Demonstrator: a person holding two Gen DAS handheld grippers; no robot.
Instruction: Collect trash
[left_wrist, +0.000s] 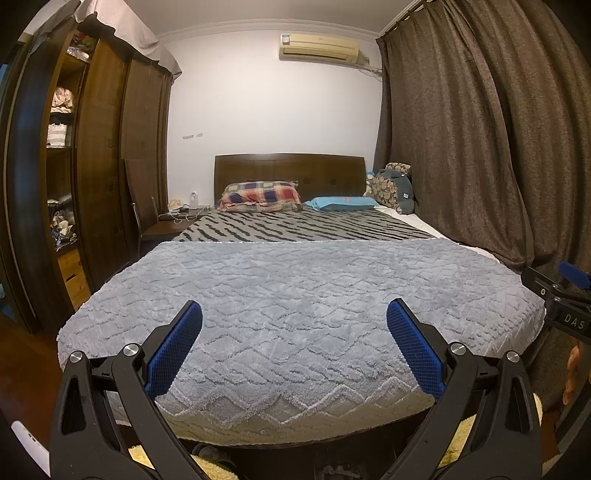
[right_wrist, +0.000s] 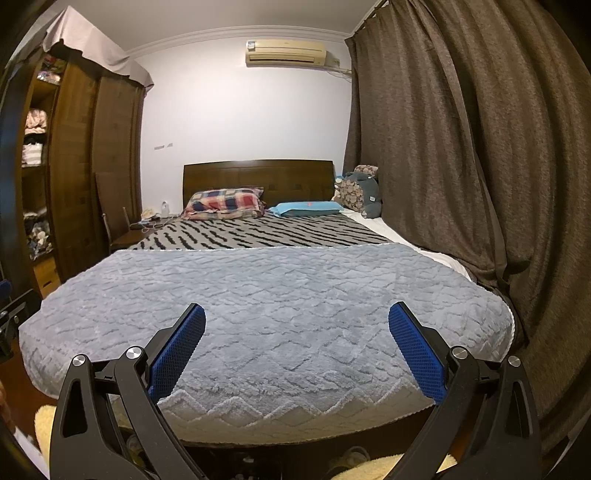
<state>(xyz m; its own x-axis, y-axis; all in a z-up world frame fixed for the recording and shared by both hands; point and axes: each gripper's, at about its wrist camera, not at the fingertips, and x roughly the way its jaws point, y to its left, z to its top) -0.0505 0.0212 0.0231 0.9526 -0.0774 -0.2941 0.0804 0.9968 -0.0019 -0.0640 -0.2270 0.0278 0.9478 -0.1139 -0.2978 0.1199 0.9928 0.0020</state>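
left black gripper with blue pads (left_wrist: 294, 320) wide apart, right one (right_wrist: 297, 322) too, both holding nothing, above fluffy grey bed blanket (left_wrist: 295, 295)

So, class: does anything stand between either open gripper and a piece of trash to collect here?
No trash shows in either view, so no path can be judged. The left gripper and right gripper both hang open over the foot of the fluffy grey zigzag-textured blanket, with only bare blanket ahead of them.
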